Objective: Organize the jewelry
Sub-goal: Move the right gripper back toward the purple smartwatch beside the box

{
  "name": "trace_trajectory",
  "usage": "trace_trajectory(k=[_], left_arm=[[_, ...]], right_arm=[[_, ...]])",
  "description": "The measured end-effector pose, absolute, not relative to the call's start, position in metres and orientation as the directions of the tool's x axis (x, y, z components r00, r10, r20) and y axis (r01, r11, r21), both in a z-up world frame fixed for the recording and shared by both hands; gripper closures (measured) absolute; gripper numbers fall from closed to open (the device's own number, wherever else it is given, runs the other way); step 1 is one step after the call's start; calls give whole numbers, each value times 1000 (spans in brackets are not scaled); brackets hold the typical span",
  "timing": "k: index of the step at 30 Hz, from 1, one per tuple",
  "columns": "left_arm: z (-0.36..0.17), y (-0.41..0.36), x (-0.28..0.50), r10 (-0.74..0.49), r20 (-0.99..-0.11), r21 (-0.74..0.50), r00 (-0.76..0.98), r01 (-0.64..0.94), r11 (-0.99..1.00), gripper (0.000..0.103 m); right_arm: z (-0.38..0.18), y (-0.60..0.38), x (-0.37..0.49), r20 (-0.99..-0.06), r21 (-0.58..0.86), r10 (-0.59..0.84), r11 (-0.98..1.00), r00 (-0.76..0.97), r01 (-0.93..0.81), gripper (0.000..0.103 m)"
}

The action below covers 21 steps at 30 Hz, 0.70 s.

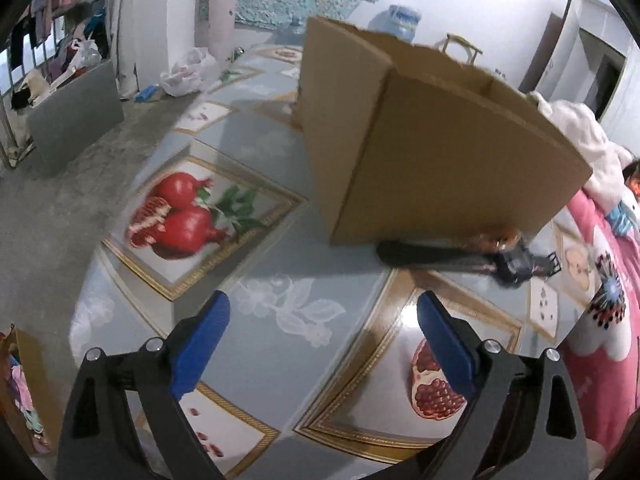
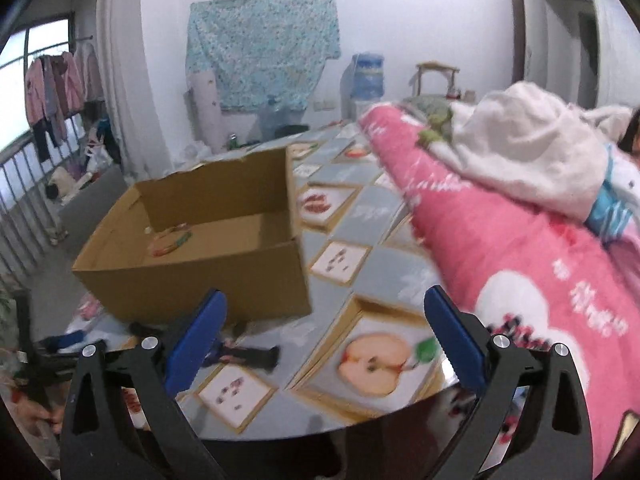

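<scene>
The blue-padded fingers (image 1: 202, 344) of the left gripper (image 1: 323, 344) are seen spread wide apart, with nothing between them but the glossy grey-blue tablecloth printed with framed fruit pictures (image 1: 280, 248). To the left of these fingers and beyond them, a printed pair of red pomegranates (image 1: 180, 216) is shown on the cloth. Ahead of the fingers and to the right, a brown open-topped cardboard box (image 1: 432, 152) stands on the cloth. At the near foot of the box, a black elongated object (image 1: 440, 258) lies on the cloth, with something orange and beaded (image 1: 496, 238) just above it, too blurred to be identified. At the far right, a pink quilt with white patches (image 1: 608, 320) is visible.

In the right wrist view, the blue-padded fingers (image 2: 200, 344) of the right gripper (image 2: 326, 344) are likewise held wide open and empty. Ahead of the left finger, the same cardboard box (image 2: 192, 280) is seen from above its rim. On its floor lies a multicoloured beaded bracelet (image 2: 170, 242), resting loose and well apart from both grippers. Just beyond the left finger, close to the near wall of the box, a dark blurred object (image 2: 244, 354) lies on the tablecloth (image 2: 384, 264). Between the fingers, a printed halved apple (image 2: 372, 364) is seen. To the right of the fingers, the pink quilt (image 2: 500, 248) is heaped, with white cloth (image 2: 532, 152) on top.
</scene>
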State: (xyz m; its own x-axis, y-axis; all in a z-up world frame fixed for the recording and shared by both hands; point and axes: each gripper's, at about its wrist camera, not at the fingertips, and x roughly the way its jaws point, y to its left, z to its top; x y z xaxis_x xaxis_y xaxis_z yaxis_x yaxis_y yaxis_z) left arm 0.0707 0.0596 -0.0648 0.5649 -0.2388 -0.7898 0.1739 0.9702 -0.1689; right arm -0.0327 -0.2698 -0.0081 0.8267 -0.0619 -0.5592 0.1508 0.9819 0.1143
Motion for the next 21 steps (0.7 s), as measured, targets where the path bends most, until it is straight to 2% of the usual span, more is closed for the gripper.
trace_trajectory(k=[2, 6, 9, 14, 17, 21], left_arm=[[-70, 56, 70, -231, -790, -154, 568, 181, 971, 5], [-74, 46, 68, -179, -789, -75, 588, 198, 977, 6], [-76, 42, 67, -152, -788, -33, 597, 205, 978, 6], [-78, 44, 62, -172, -764, -34, 621, 228, 973, 6], [-77, 50, 63, -204, -757, -73, 621, 230, 971, 6], [-76, 49, 63, -206, -757, -67, 620, 241, 968, 6]], right_arm=[[-7, -263, -36, -561, 90, -70, 985, 825, 145, 8], [-5, -247, -38, -548, -77, -177, 984, 818, 161, 8], [1, -242, -37, -533, -126, -179, 983, 827, 132, 8], [6, -247, -42, -444, -28, -53, 999, 895, 45, 8], [-5, -243, -36, -471, -6, -7, 1000, 882, 4, 8], [-25, -231, -32, -528, 26, 80, 997, 846, -78, 8]])
